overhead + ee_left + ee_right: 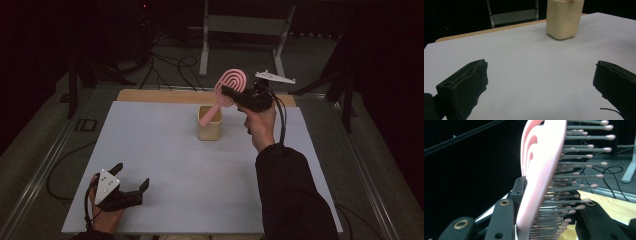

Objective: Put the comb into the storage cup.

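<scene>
Bristles fill the near space in the right gripper view: thin grey pins with pale rounded tips, standing out from the pink plastic paddle hairbrush (541,170) that the right claw (544,220) grips across its head, one black jaw on the smooth back, the other among the pins. From the high view the right claw (231,93) holds the hairbrush (225,92) tilted above the cream square plastic cup (209,129), the oval head up and toward the far side, the handle slanting down with its end at or just inside the cup's rim.

My judgement: the brush is light and stiff, its slotted back smooth and likely slippery, while the pins flex and give a poor seat. A steadier hold would be on the handle or neck, where both pads meet solid plastic. The cup looks light too and could tip if the handle pushes its wall.

Well nearer the person than the cup, the left claw (131,186) rests on the white counter (165,165) with its jaws spread wide and nothing between them.
</scene>
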